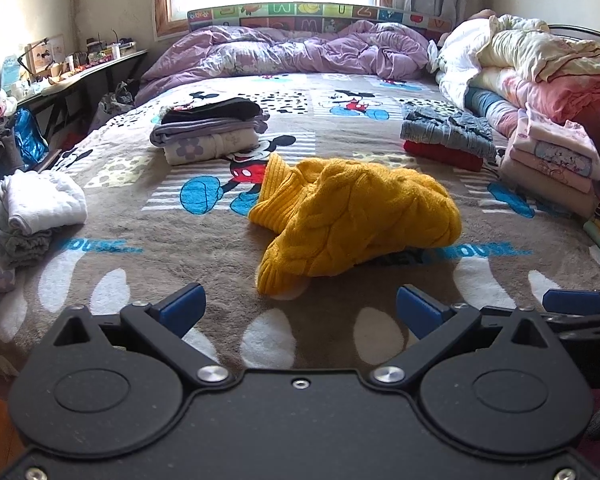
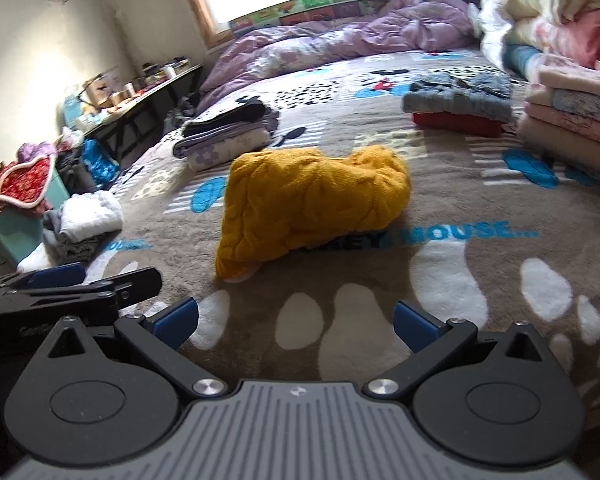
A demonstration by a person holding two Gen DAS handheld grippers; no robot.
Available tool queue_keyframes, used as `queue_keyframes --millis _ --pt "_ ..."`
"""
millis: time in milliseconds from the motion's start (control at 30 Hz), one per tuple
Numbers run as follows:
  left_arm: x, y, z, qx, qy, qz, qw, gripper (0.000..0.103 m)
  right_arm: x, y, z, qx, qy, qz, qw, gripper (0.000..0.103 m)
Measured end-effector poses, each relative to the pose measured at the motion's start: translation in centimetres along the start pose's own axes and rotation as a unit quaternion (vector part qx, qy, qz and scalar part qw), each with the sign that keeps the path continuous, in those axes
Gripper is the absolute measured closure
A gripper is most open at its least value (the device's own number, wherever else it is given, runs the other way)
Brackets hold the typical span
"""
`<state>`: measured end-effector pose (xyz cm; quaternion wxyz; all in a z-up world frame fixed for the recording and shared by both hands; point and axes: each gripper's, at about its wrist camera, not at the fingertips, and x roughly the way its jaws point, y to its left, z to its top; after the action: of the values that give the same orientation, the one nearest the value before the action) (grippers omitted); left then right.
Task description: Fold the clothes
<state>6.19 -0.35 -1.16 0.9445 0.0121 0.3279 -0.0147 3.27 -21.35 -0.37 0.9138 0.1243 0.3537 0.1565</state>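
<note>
Left gripper low over blanket, level, pointing 12 o'clock, jaws wide apart, empty. Right gripper alongside, tilted slightly, jaws spread, holding nothing. Yellow sweater crumpled mid-bed at 12 o'clock of both, untouched. Folded stacks at 11 and 1 o'clock.

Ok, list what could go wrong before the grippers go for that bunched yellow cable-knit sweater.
1. The yellow cable-knit sweater lies crumpled, sleeves tucked under; a pinch may catch several layers and fold it crooked.
2. The left gripper and right gripper, both open, sit close side by side and could bump on approach.
3. The plush cartoon-print blanket underneath could get pinched along with the knit.
</note>
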Motion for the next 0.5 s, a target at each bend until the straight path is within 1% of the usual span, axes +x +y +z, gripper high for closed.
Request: queue_keyframes --millis 200,400,500 --pt "2.3 0.8 0.9 -0.002 0.018 0.006 0.9998 0.0 1.5 -1.0 1.1 0.002 -0.009 0.027 1.0 0.0" --pt "5.2 1.8 2.2 0.001 0.037 -0.01 0.9993 0.0 3.6 -2.8 3.0 0.011 -0.021 0.053 0.998 0.0" --pt "6.7 2.6 3.2 -0.012 0.042 -0.023 0.9988 0.0 5.1 -3.8 3.9 0.014 -0.017 0.068 0.997 0.0"
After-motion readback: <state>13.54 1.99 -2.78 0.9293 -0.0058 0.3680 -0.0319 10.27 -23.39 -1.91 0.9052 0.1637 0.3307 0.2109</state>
